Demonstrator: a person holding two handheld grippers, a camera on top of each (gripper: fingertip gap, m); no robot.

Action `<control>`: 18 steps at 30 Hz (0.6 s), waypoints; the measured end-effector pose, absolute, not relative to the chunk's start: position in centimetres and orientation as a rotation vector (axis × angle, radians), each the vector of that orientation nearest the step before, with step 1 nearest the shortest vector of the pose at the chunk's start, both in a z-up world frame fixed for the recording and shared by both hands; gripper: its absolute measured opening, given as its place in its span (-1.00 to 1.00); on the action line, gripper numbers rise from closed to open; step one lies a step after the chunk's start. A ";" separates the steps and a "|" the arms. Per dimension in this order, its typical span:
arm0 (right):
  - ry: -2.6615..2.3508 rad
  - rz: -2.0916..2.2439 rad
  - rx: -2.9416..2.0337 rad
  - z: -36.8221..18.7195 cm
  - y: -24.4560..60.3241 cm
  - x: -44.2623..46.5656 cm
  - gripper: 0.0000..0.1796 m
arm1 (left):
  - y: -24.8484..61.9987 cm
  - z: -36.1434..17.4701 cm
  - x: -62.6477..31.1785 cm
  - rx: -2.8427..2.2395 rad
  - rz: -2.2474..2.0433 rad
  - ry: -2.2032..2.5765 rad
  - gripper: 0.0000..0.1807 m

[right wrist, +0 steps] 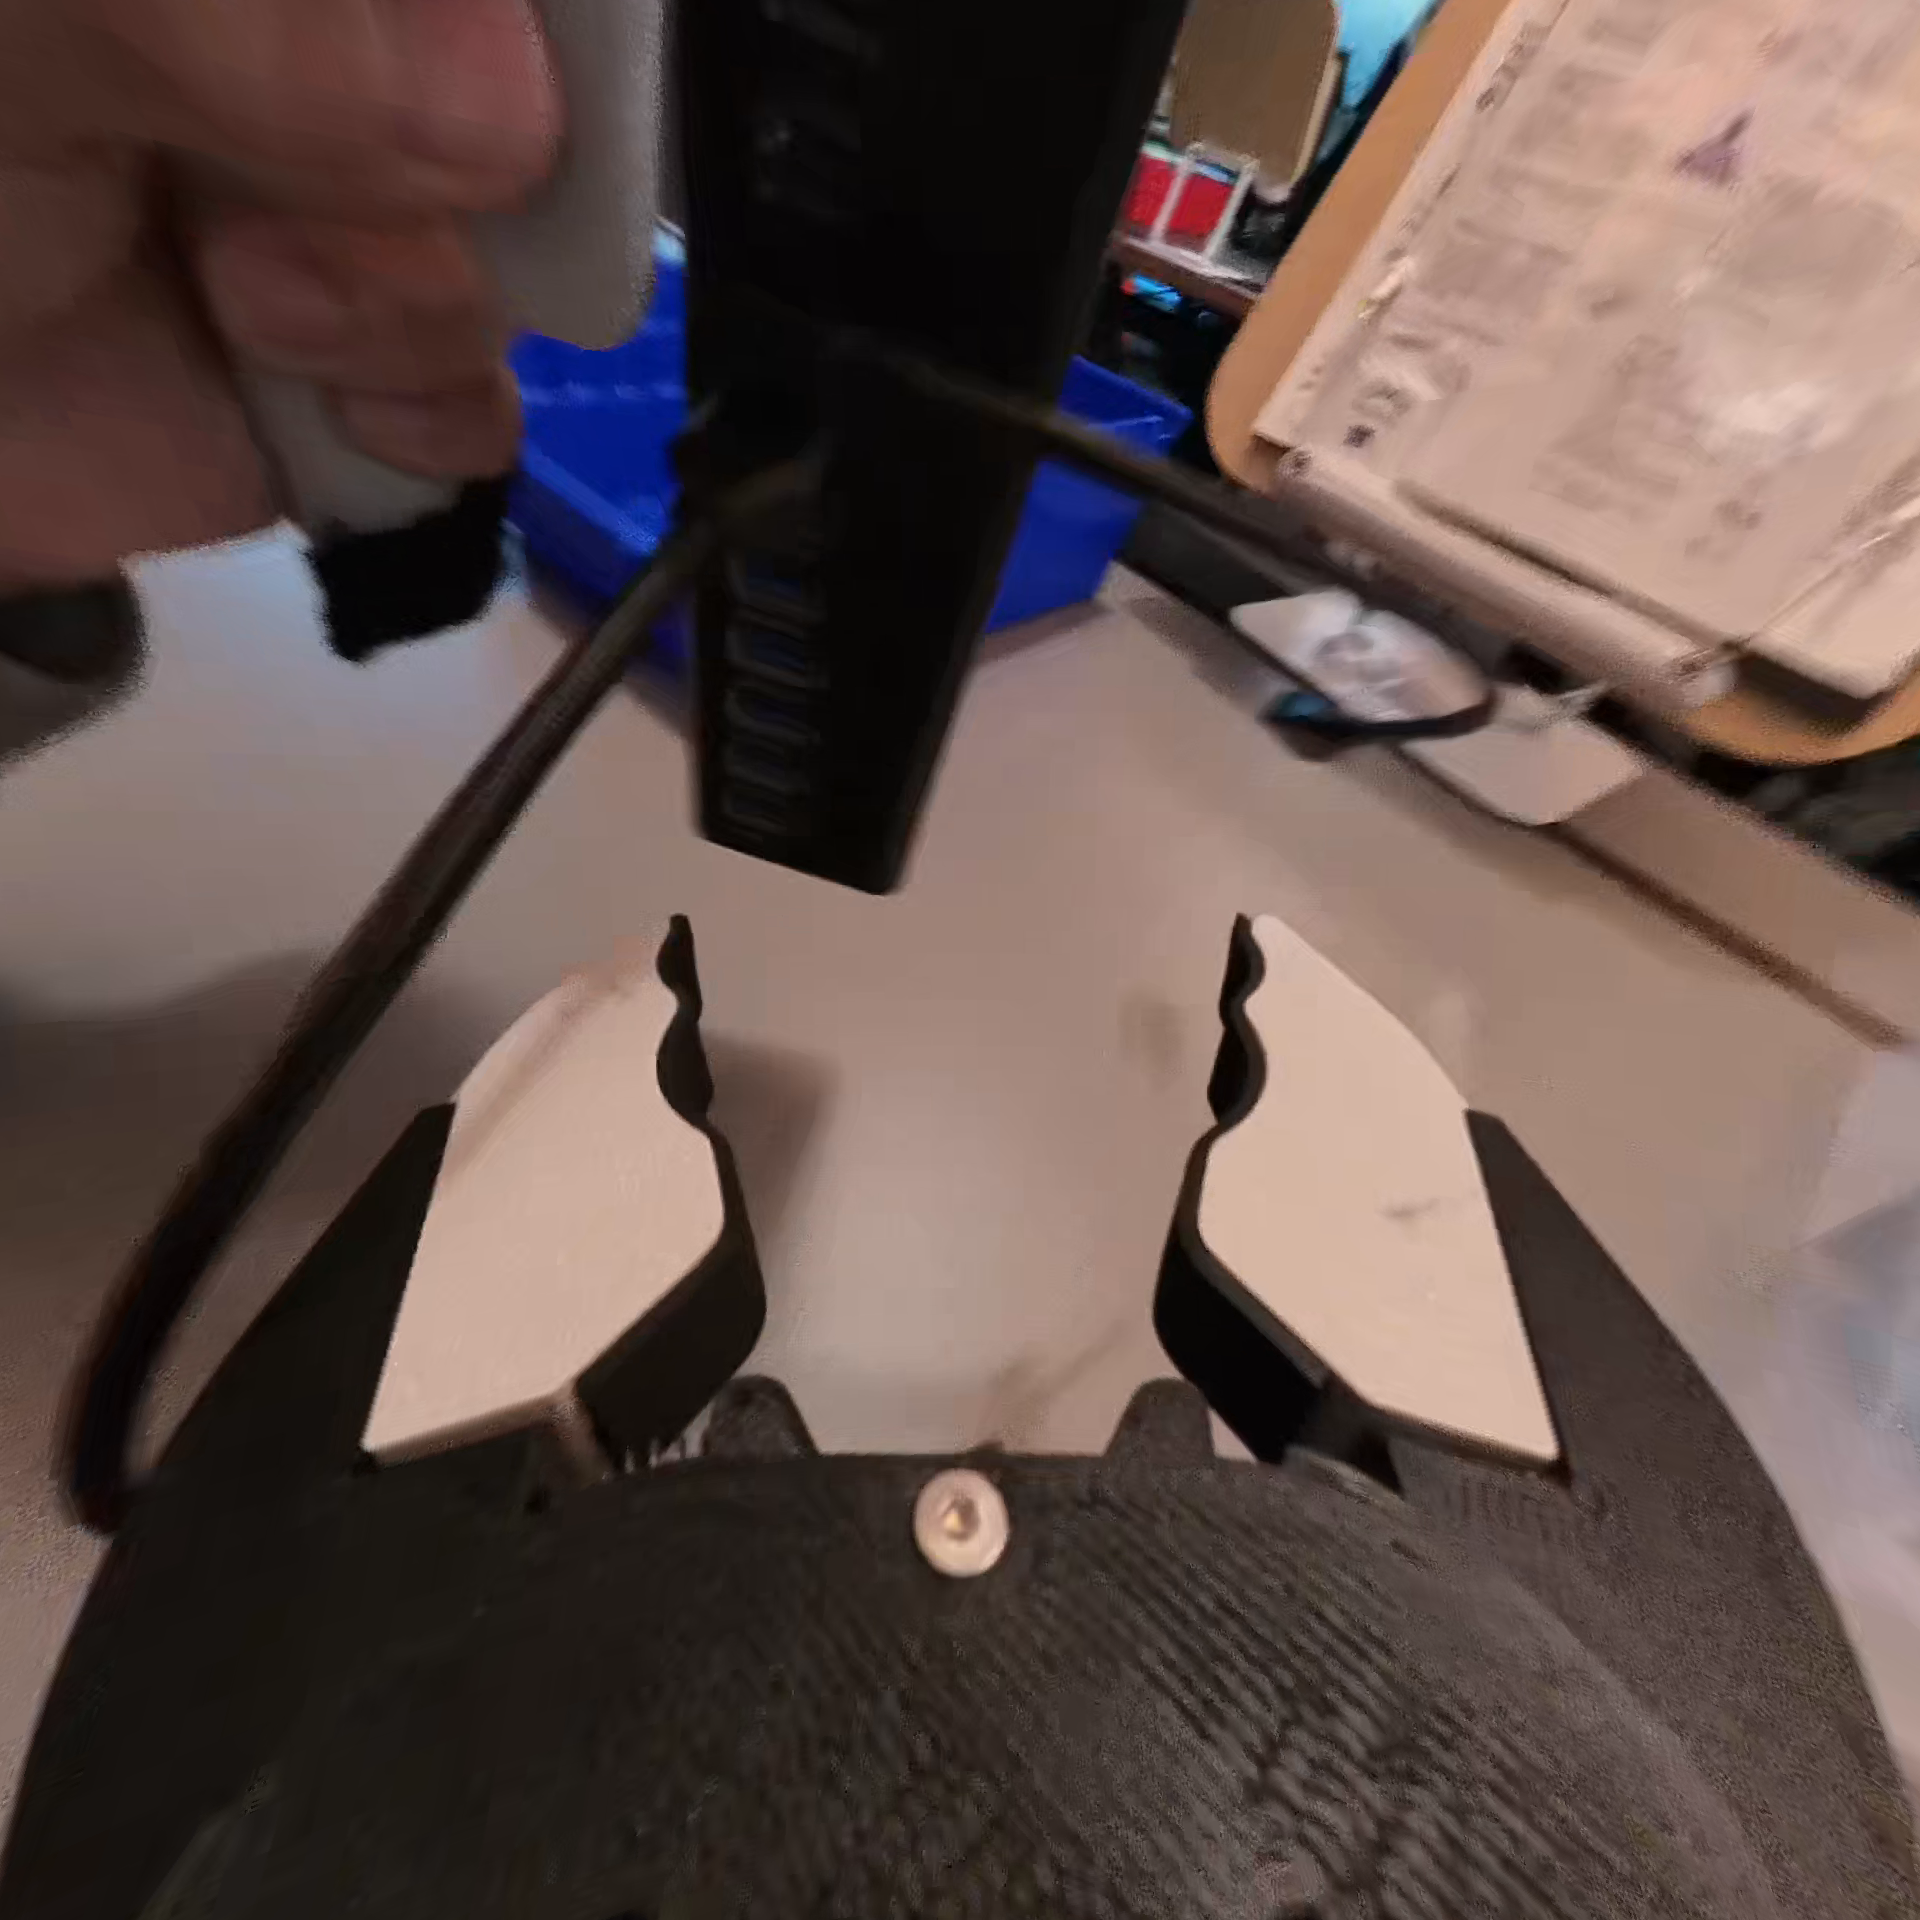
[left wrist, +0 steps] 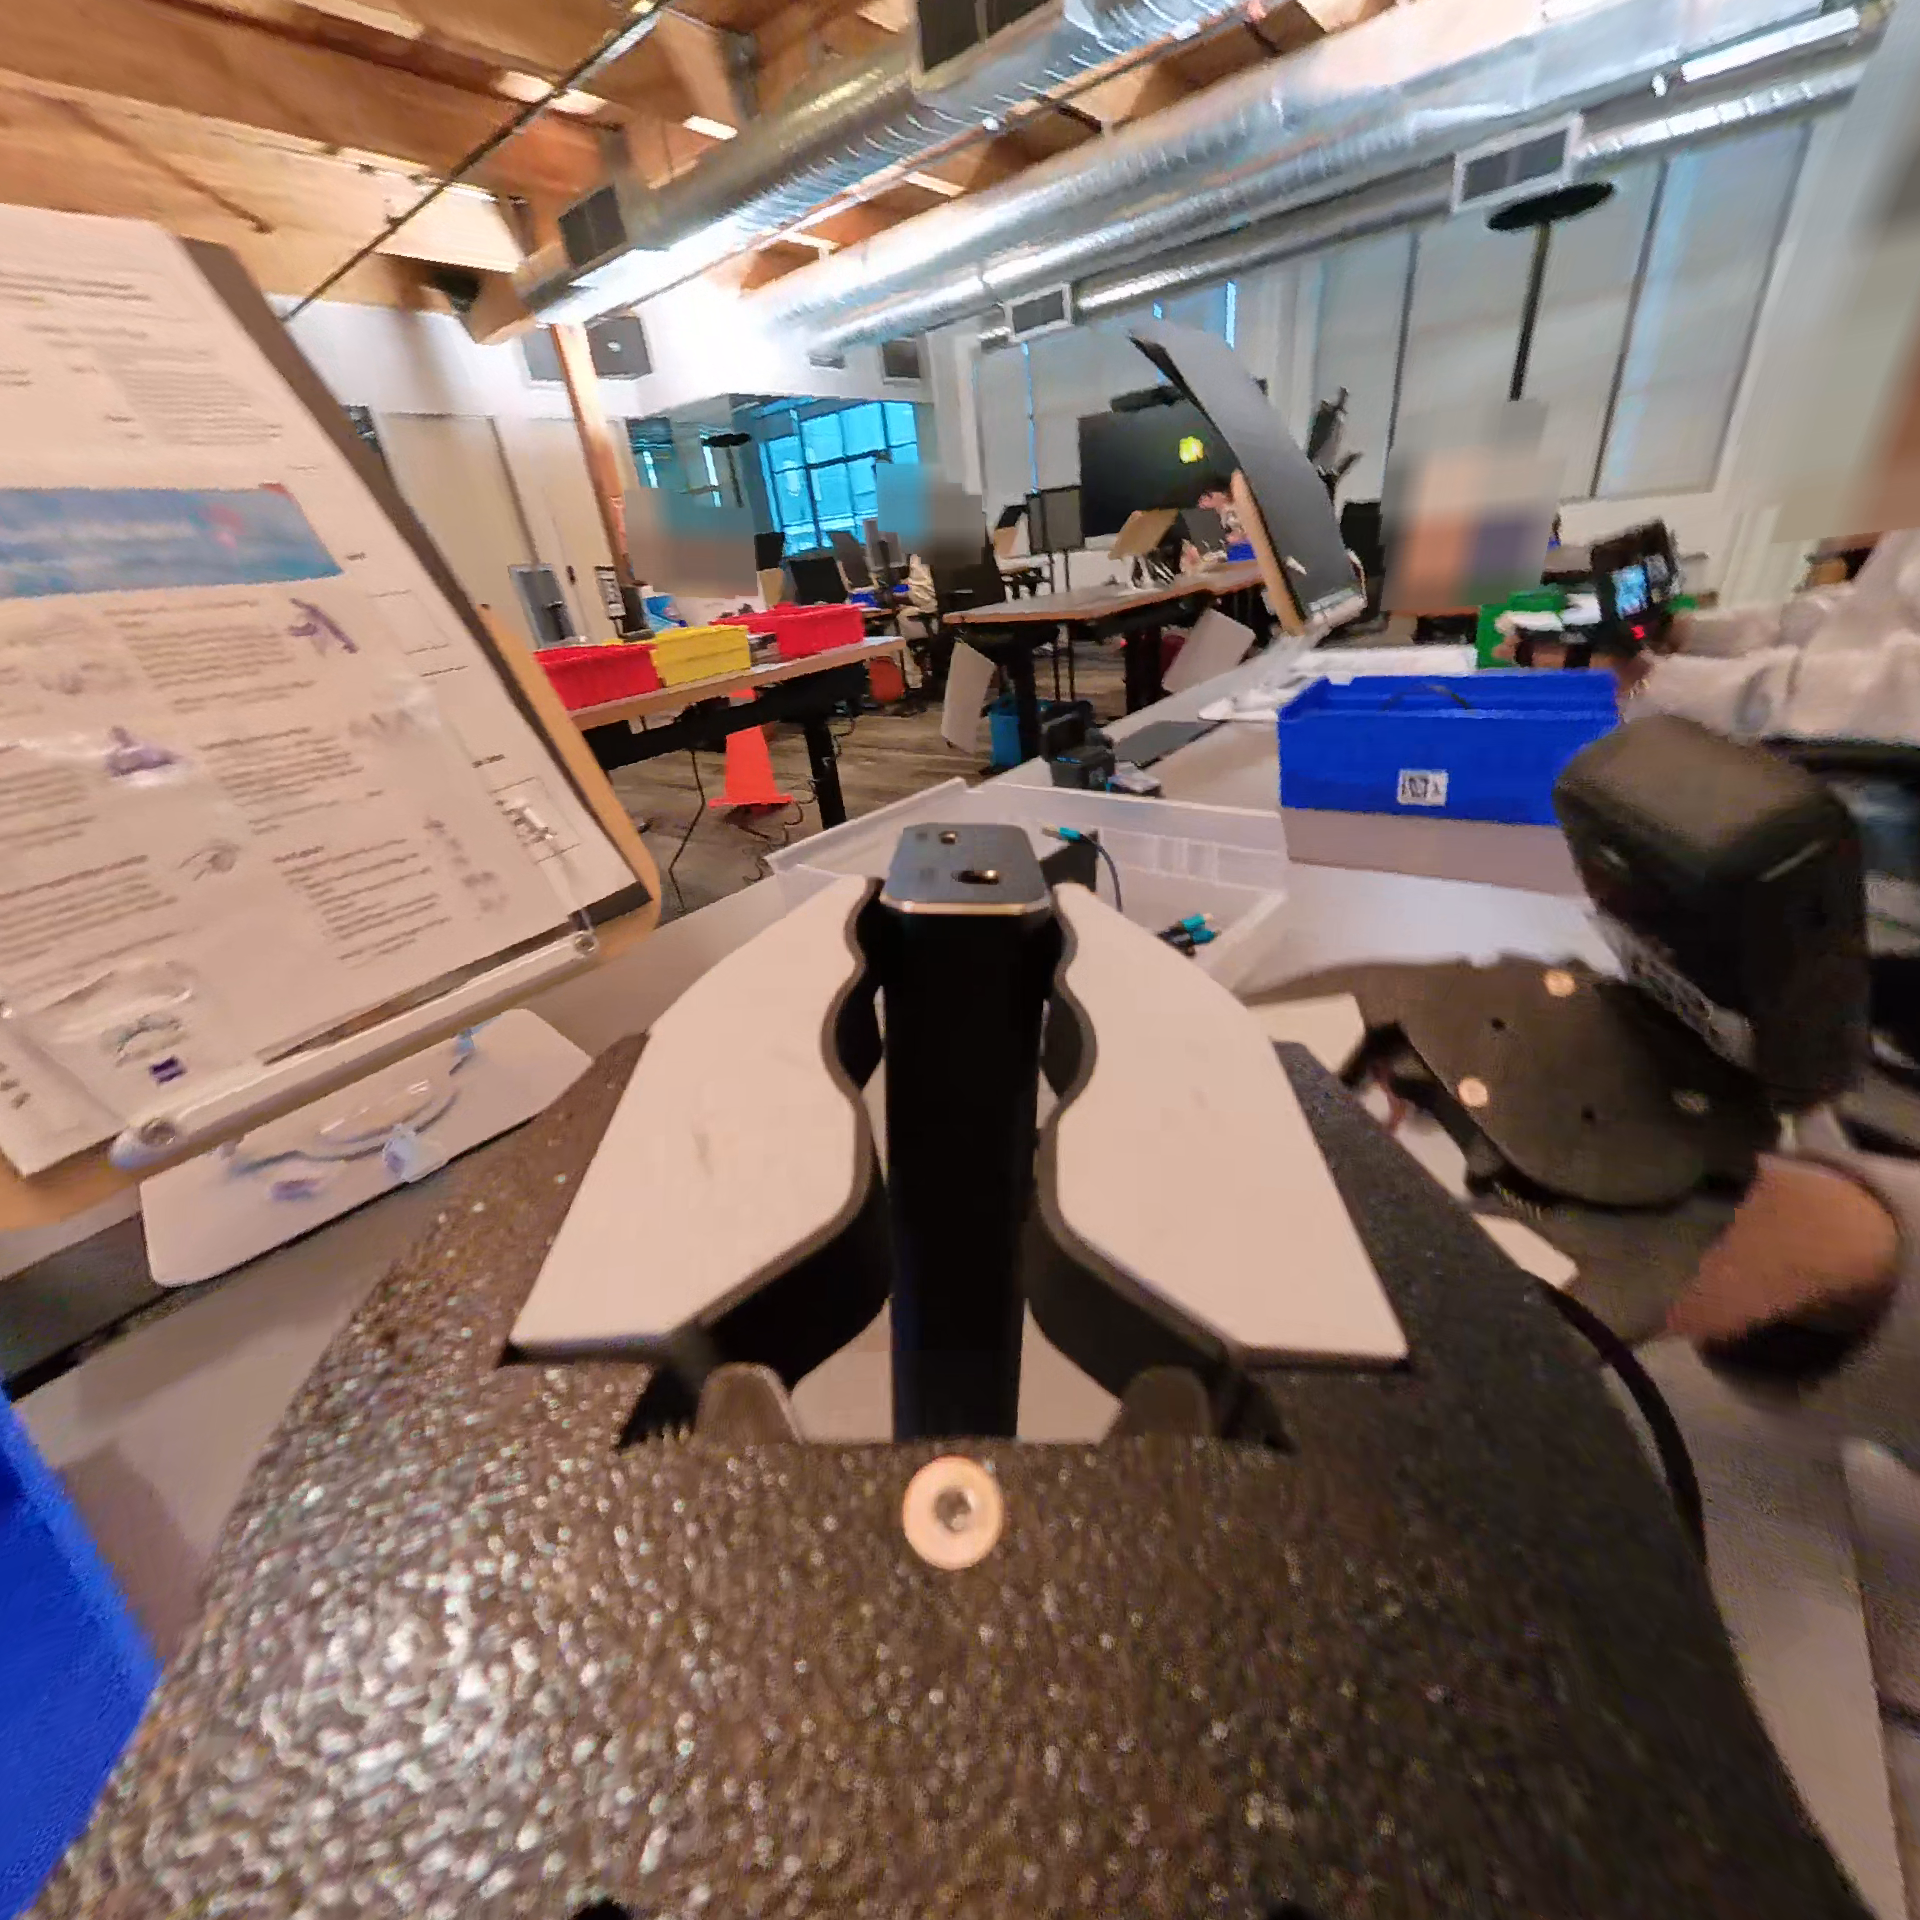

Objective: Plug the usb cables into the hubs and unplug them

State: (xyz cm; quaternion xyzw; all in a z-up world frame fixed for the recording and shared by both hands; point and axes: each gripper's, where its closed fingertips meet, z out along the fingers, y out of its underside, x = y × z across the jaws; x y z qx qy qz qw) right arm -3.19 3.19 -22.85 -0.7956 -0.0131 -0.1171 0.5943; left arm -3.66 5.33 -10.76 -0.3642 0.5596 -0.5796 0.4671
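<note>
An open-plan lab or workshop: behind the instruction sheet stand (left wrist: 260, 644), rows of work tables (left wrist: 727, 686) carry red and yellow parts bins (left wrist: 698, 655). Beyond them stand monitors (left wrist: 1138, 457); above run silver air ducts (left wrist: 1195, 135) and bare wooden beams (left wrist: 312, 114).

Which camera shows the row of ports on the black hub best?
The right wrist view. There the hub hangs toward the open right claw with its blue ports facing the camera, though blurred. The left wrist view shows only its plain side and end cap, clamped in the left claw.
</note>
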 end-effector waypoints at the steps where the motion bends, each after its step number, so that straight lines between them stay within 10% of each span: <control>1: 0.003 -0.143 -1.826 -23.0 3.7 -4.7 0.12 | 5.8 -10.4 -3.7 -0.913 -1.440 1.341 -0.69; 18: -0.104 -0.020 -1.568 -16.8 6.5 -5.8 -0.29 | 3.4 -8.4 -5.8 -0.797 -1.808 1.347 -0.50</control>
